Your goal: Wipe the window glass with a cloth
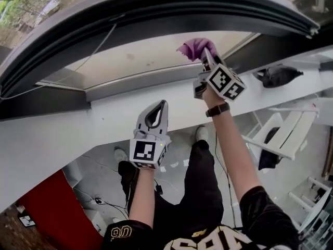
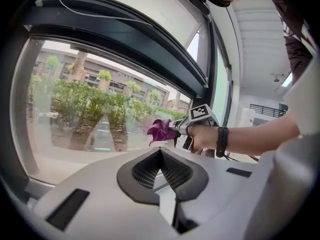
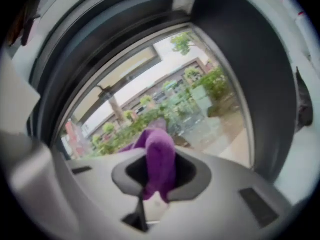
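**Right jaws clamped on the purple cloth at the window, left jaws shut on nothing**

Jaws first: your right gripper is closed on the purple cloth. The fabric is pinched between the 2 jaws, and a bunched fold pokes out past the tips. Your left gripper has its jaws together, tips meeting, with nothing between them.

From the head view, your left gripper is held lower, over the white sill, pointing up toward the window. Your right gripper is raised higher and further out, arm stretched, with a dark wristwatch on that wrist. In the left gripper view, your right gripper shows from the side with your hand wrapped round its handle.

The cloth sits at the tip of the right gripper, over the lower part of the window glass, just above the bottom edge of the frame. In the left gripper view the cloth hangs crumpled right at the pane; whether it actually presses on the glass cannot be told.

Round the pane runs a dark window frame.

Beyond the glass you can see green trees and a building behind them.
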A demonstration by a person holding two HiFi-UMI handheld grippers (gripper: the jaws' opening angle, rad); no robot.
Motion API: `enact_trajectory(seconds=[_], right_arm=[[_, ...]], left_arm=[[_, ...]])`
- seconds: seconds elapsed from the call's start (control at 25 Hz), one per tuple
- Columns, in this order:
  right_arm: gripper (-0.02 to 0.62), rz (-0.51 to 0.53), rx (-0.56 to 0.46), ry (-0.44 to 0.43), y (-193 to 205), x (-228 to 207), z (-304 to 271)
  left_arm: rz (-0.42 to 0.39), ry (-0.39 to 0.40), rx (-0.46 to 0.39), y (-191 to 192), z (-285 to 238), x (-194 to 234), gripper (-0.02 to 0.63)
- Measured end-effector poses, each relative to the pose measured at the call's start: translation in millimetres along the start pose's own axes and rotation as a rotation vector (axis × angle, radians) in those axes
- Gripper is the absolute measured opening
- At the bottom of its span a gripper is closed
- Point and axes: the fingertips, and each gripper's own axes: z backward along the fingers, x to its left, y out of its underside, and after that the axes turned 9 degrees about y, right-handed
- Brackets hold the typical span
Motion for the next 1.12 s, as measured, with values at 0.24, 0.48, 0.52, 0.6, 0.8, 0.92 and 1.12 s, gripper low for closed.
enact_trajectory(seconds=[0.24,0.48,0.52,0.6,0.8,0.92,1.12], right_arm=[[0.080,-0.118,-0.125,0.187,-87.7,-123.1,14.2],[0.080,-0.030,-0.003,0.071,-28.1,-60.6,14.6],[0.078,0.007,0.017,0.037,-7.5,-35.6,14.8],[0.080,0.087,0.027,-0.045,33.3,26.1,16.2],[0.080,0.185,0.134,-0.343,156.6,222.9,14.4],[0.080,0.201,0.215,-0.495,226.8,328.8,12.8],[0.080,0.244,0.304,-0.620,320.0,448.4,8.7]], left_arm=[[0.023,0.087,-0.010,11.4,-55.7,-54.6,0.012],[-0.026,0.021,0.002,10.8,-20.6,-22.8,0.012],[-0.033,-0.016,0.005,6.7,-6.1,-7.0,0.012],[-0.046,-0.099,-0.004,-7.8,33.6,31.1,0.012],[-0.057,-0.322,-0.062,-45.4,171.2,127.5,0.012],[-0.090,-0.434,-0.069,-53.1,237.6,163.7,0.012],[-0.063,-0.540,-0.072,-45.9,300.2,191.3,0.012]])
